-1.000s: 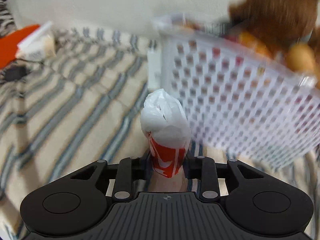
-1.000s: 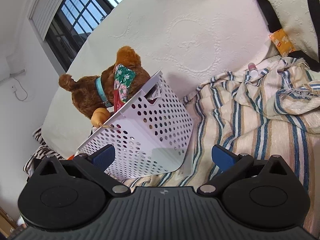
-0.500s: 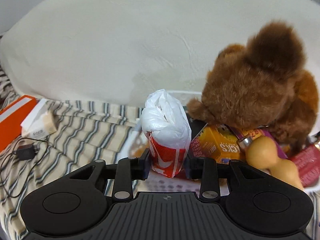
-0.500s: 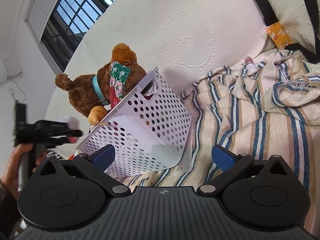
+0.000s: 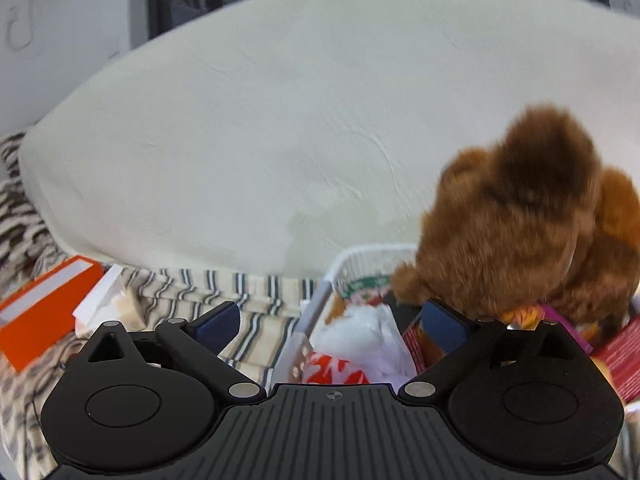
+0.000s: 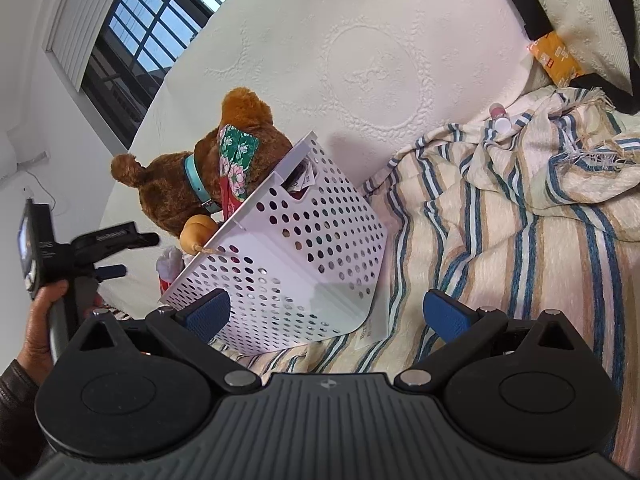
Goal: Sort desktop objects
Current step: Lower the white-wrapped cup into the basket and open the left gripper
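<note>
Opening wide over the white perforated plastic basket [image 5: 320, 300], the left gripper [image 5: 332, 322] lets the white-and-red crumpled plastic bag [image 5: 360, 344] lie unpinched inside the basket's near corner. The right gripper [image 6: 326, 312] hangs open and empty. Next, judging by the scene, comes fetching the orange flat box [image 5: 40, 312] at the striped blanket's [image 5: 256, 292] left edge.

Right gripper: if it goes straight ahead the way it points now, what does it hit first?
Most likely the white perforated basket, whose lower corner sits between the open right gripper's fingers. Depth is unclear, so the striped blanket beside it might come first.

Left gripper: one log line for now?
left gripper: opening, empty | white-and-red plastic bag: in white perforated basket | right gripper: open, idle
</note>
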`<act>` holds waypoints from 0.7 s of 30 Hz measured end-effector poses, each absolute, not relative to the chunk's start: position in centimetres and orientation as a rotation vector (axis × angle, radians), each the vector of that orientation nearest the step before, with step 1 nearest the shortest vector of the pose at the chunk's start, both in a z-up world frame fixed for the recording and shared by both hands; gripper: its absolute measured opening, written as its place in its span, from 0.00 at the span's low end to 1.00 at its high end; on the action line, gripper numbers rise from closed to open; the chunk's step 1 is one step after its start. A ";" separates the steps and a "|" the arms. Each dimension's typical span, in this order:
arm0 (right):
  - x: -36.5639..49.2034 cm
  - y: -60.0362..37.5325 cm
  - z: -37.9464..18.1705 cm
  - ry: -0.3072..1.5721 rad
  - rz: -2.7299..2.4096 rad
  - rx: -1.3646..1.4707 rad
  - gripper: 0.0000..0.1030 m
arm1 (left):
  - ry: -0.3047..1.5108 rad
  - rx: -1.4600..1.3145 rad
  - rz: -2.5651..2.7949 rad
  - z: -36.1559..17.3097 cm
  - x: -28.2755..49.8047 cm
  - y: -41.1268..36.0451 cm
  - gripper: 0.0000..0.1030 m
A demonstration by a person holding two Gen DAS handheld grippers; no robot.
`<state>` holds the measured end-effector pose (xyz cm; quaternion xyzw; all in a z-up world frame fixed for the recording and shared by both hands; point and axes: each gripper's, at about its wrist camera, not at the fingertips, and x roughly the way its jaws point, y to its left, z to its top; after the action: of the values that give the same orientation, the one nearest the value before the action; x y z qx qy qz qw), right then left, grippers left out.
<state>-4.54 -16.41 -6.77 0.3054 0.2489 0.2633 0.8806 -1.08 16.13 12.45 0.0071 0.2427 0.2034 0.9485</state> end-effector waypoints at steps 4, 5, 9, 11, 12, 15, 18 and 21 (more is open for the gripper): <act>-4.6 -16.5 -6.8 0.515 0.538 0.638 0.99 | 0.458 -0.101 0.409 12.1 -2.3 16.2 1.00; -4.5 -16.6 -6.8 0.518 0.537 0.641 0.99 | 0.481 -0.121 0.391 11.4 -2.0 16.2 0.99; -4.4 -16.6 -6.9 0.526 0.538 0.640 0.99 | 0.641 -0.067 0.361 7.8 0.2 15.7 0.88; -4.5 -16.8 -6.8 0.518 0.532 0.638 0.99 | 0.591 -0.004 0.395 7.8 -0.3 14.7 0.87; -4.4 -17.0 -6.7 0.514 0.529 0.640 0.99 | 0.561 -0.005 0.388 8.2 -0.9 14.4 0.88; -4.2 -17.6 -6.5 0.501 0.512 0.646 0.99 | 0.446 -0.020 0.365 9.8 -3.8 13.2 0.96; -3.8 -18.5 -6.1 0.483 0.443 0.627 0.99 | 0.334 -0.001 0.327 10.8 -7.2 10.7 1.00; -3.3 -20.2 -5.5 0.463 0.319 0.621 0.99 | 0.286 0.006 0.214 10.0 -9.6 7.6 1.00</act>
<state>-3.32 -20.15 -5.52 0.3014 0.2249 0.1550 0.9135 -9.55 7.59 10.03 0.0030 0.1422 0.1065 0.9841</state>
